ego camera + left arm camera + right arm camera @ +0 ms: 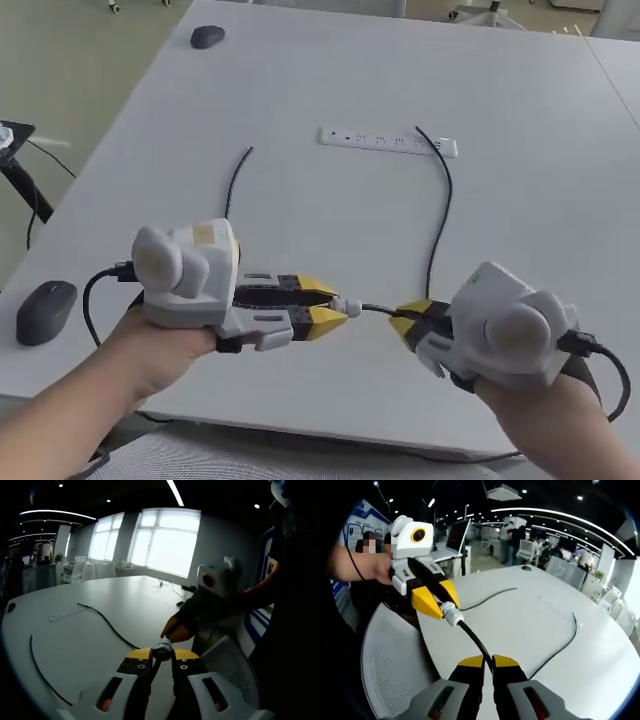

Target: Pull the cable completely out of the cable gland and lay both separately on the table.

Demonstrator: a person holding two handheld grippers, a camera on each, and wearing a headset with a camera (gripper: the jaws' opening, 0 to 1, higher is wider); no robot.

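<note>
My left gripper [335, 306] is shut on the white cable gland [347, 306], held above the table's near edge. A black cable [440, 225] leaves the gland, passes through my right gripper [403, 318], which is shut on it a few centimetres from the gland, and trails away across the table toward the power strip. In the left gripper view the gland [162, 648] sits between the yellow-tipped jaws, with the right gripper [172, 627] facing it. In the right gripper view the cable [475, 640] runs from my jaws up to the gland [451, 614], held in the left gripper [440, 602].
A white power strip [388, 141] lies mid-table. A second black cable [236, 180] lies to its left. One computer mouse [207, 37] rests at the far end of the table and another mouse [45, 311] at the near left edge. Open tabletop [330, 210] lies between the cables.
</note>
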